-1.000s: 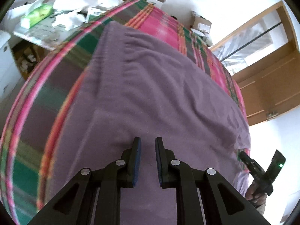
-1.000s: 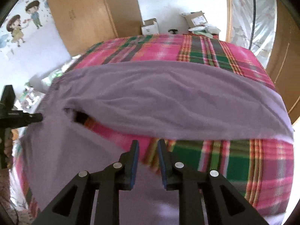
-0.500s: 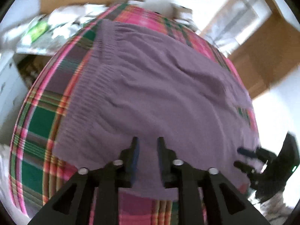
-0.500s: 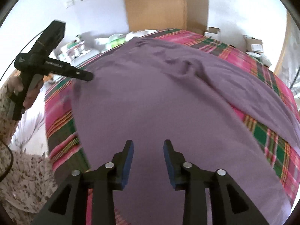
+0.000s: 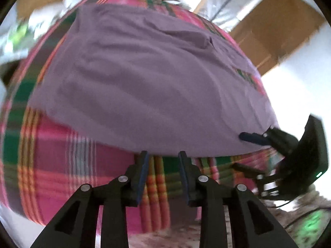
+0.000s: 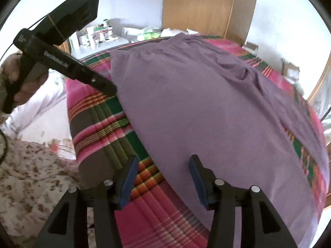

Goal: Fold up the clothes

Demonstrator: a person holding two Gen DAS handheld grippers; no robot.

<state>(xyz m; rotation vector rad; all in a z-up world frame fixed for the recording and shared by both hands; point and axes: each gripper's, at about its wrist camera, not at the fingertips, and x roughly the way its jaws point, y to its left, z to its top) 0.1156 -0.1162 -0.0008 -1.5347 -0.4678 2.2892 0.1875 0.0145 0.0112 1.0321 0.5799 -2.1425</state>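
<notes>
A purple garment (image 5: 144, 82) lies spread flat on a bed with a pink and green plaid cover (image 5: 62, 165). My left gripper (image 5: 163, 157) is open just off the garment's near hem, over the bed's side, with nothing between its fingers. To the right my right gripper (image 5: 238, 150) is open at the hem's corner, one finger above the cloth and one below. In the right wrist view the garment (image 6: 206, 103) fills the bed (image 6: 99, 128), and its near edge runs between the spread fingers of my right gripper (image 6: 163, 165). The left gripper (image 6: 111, 88) points at the garment's left corner.
A hand (image 6: 14, 76) holds the left gripper, and floral-print fabric (image 6: 24, 175) lies beside the bed. A wooden wardrobe (image 6: 198, 6) stands behind the bed. A white shelf with bottles (image 6: 99, 35) is at the bed's far left, and cardboard boxes (image 6: 250, 46) sit by the wall.
Both grippers drew back from over the garment to the bed's near edge, and their jaws spread wider. The purple garment now lies flatter across the bed.
</notes>
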